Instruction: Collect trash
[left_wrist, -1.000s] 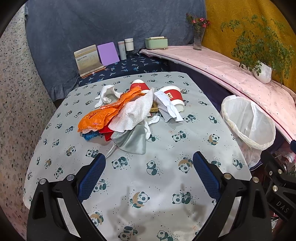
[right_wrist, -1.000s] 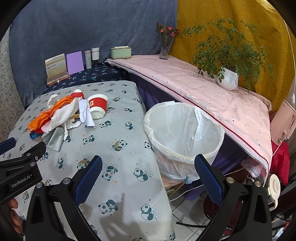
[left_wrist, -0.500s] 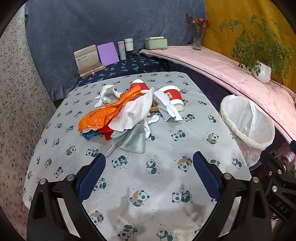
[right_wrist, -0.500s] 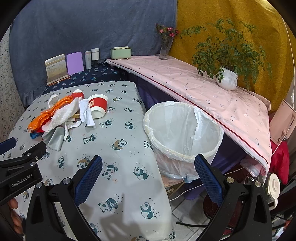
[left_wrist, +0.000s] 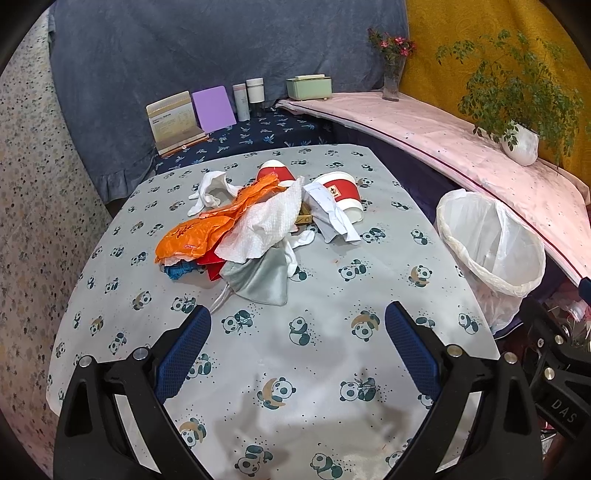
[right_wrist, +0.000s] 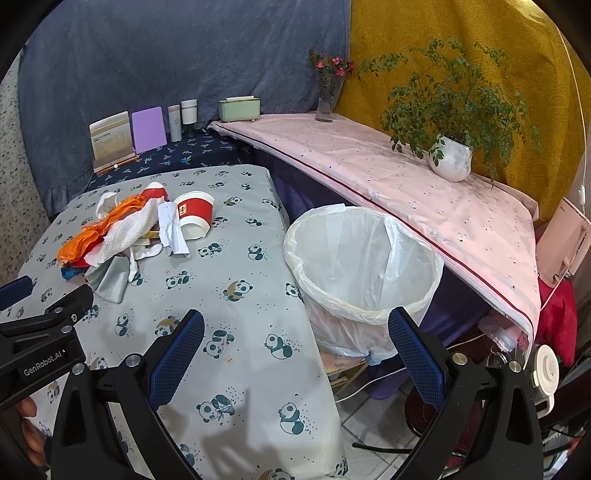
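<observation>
A trash pile lies mid-table on the panda cloth (left_wrist: 314, 350): an orange plastic bag (left_wrist: 207, 232), a white paper towel (left_wrist: 269, 225), a grey pouch (left_wrist: 262, 277), two red-and-white paper cups (left_wrist: 340, 195) and white scraps. The pile also shows in the right wrist view (right_wrist: 122, 236). A bin with a white liner (right_wrist: 365, 266) stands beside the table's right edge, also in the left wrist view (left_wrist: 491, 243). My left gripper (left_wrist: 297, 332) is open and empty, short of the pile. My right gripper (right_wrist: 295, 339) is open and empty, over the table's edge near the bin.
A dark blue shelf behind the table holds a card stand (left_wrist: 173, 122), a purple board (left_wrist: 214, 107), two bottles and a green box (left_wrist: 308, 86). A pink-covered ledge carries a flower vase (right_wrist: 327, 99) and a potted plant (right_wrist: 450, 158). Clutter and cables lie on the floor at right.
Both grippers have drifted back slightly, so the pile and bin appear a little farther. Both stay open and empty.
</observation>
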